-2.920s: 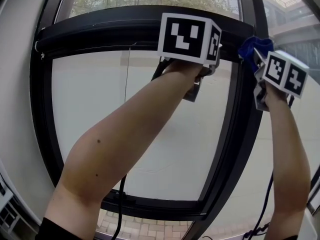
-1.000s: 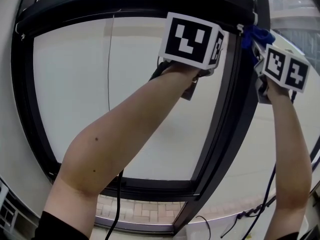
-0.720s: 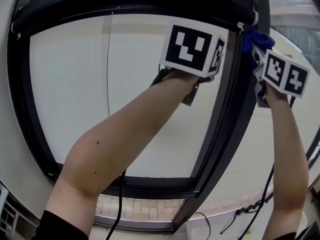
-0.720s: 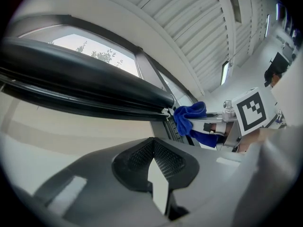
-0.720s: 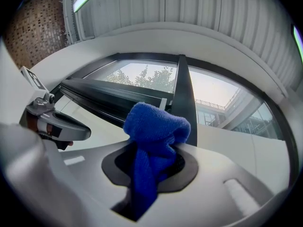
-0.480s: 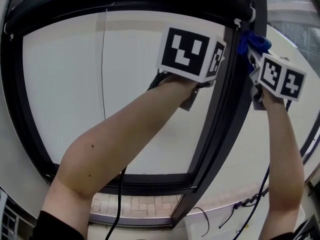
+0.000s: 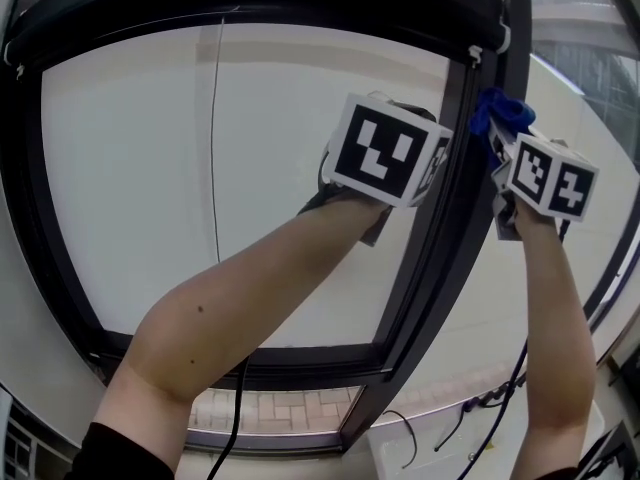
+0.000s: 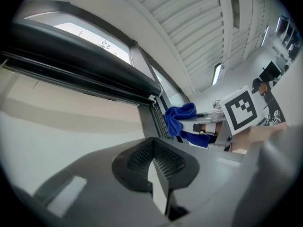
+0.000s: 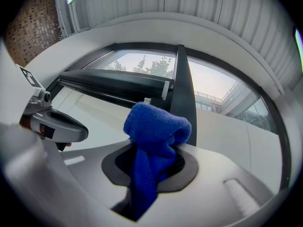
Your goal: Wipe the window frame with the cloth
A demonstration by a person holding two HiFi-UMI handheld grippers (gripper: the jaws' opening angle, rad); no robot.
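Note:
A blue cloth (image 7: pixel 501 115) is bunched in my right gripper (image 9: pixel 152 157), which is shut on it. The cloth (image 9: pixel 156 129) presses against the black vertical bar of the window frame (image 7: pixel 455 198), a little below the top corner. In the right gripper view that bar (image 9: pixel 182 91) stands just behind the cloth. My left gripper (image 8: pixel 154 161) is shut with nothing between its jaws; its marker cube (image 7: pixel 385 150) hovers in front of the glass, left of the bar. From the left gripper view, the cloth (image 8: pixel 179 117) shows against the frame.
A thick black top rail (image 7: pixel 250 8) crowns the pane, and a thin cord (image 7: pixel 217 148) hangs down the glass. The bottom rail (image 7: pixel 290 368) runs low in the head view. Cables (image 7: pixel 236 413) dangle below my arms, beside a white box (image 7: pixel 400 456).
My right gripper has slid the cloth down the vertical bar from the top corner. The left gripper has dropped lower too and stays shut.

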